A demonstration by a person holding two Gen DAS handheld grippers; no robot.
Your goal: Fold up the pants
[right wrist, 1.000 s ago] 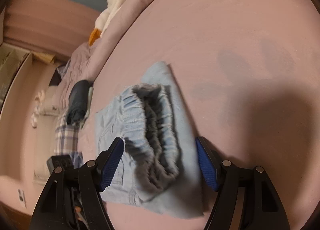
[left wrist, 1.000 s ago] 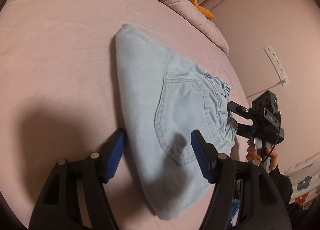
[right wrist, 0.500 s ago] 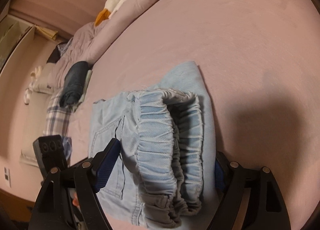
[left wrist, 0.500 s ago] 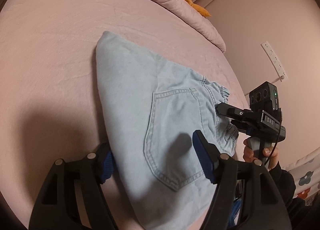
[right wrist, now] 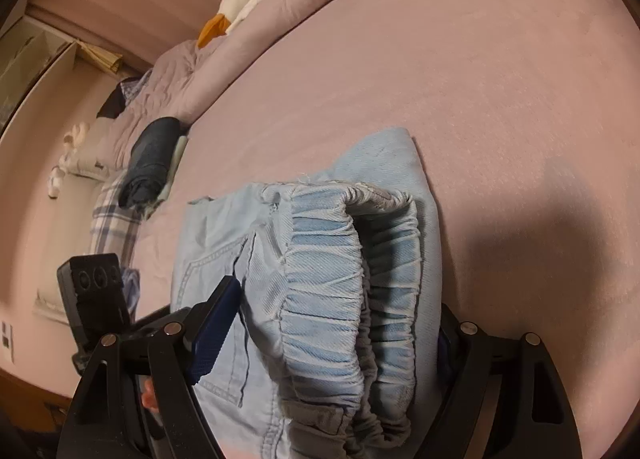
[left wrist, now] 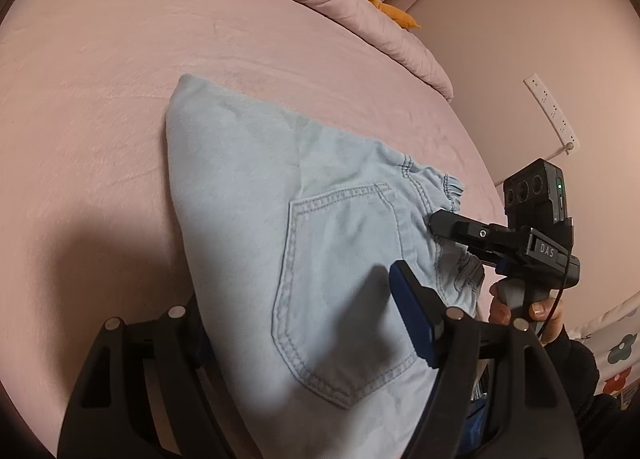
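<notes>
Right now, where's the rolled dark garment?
Right wrist view, left side: the rolled dark garment lies at the far edge of the pink bed, beside the plaid cloth, well apart from the folded jeans.

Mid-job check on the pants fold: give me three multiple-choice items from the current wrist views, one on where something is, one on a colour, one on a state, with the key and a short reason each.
1. Where does the dark rolled garment lie?
A. On the folded pants
B. At the far edge of the bed, beside the rumpled quilt
C. Between the right gripper's jaws

2. What colour are the pants?
A. Light blue
B. Black
C. Red

3. How does the left gripper stand to the pants?
A. Shut on a pant leg lifted clear of the bed
B. Jaws apart, straddling the folded stack
C. Away from the pants, over bare sheet

Key:
1 B, the right wrist view shows it by the quilt, apart from the pants.
2 A, pale denim in both views.
3 B, one blue pad sits over the pocket, the other finger at the stack's outer edge; its jaws have just been opening.
</notes>
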